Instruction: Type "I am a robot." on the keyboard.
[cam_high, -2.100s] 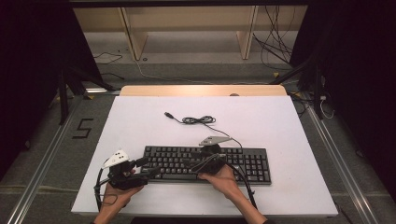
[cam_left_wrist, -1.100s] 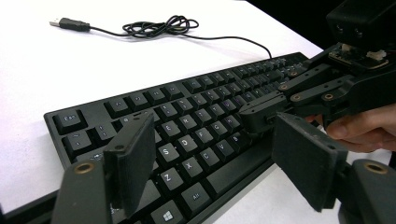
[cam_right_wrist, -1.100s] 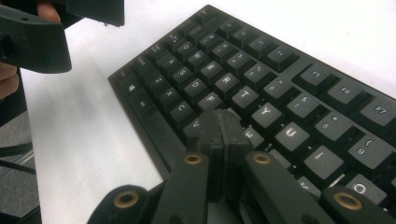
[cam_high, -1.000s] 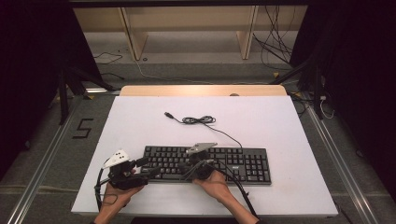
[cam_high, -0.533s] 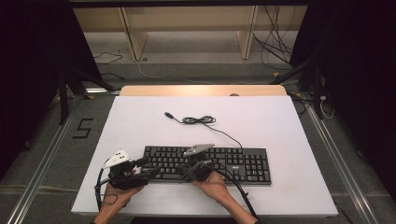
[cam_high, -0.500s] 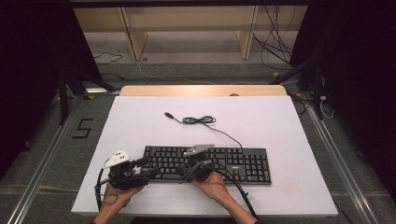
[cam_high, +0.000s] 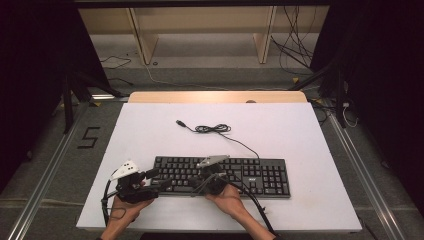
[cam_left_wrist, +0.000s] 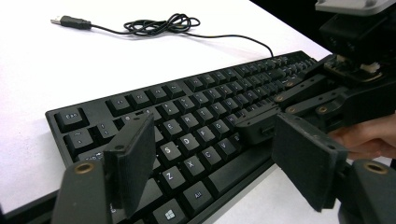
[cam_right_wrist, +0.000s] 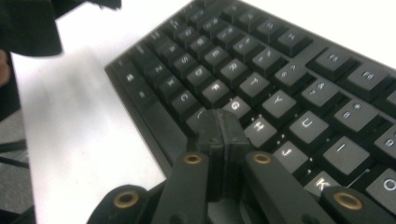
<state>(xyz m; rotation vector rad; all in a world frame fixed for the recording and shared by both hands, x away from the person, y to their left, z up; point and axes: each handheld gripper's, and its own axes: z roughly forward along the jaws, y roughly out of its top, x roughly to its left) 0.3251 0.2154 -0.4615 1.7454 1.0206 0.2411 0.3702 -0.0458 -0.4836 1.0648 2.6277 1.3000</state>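
I have the keyboard (cam_high: 222, 176) lying along the near edge of the white worktop (cam_high: 300, 130), a little left of that edge's middle, its long side running parallel to the edge. Its cable (cam_high: 215, 129) leaves the back of the keyboard and runs toward the worktop's centre, where it sits in a loose coil with the plug lying free just past it.

My right gripper (cam_high: 196, 183) is over the front row of keys, about midway along the letter block. In the right gripper view its jaws are pressed together with nothing between them, and the joined tips (cam_right_wrist: 223, 132) sit down among the keys close to G and H; I cannot tell whether they press a key or just rest there.

My left gripper (cam_high: 156, 178) is at the keyboard's left end, near the worktop's near left corner. In the left gripper view its jaws stand spread wide, one over the left-hand keys and the other over the front edge, gripping nothing. The right gripper's closed tips (cam_left_wrist: 254, 127) show between them, farther off.
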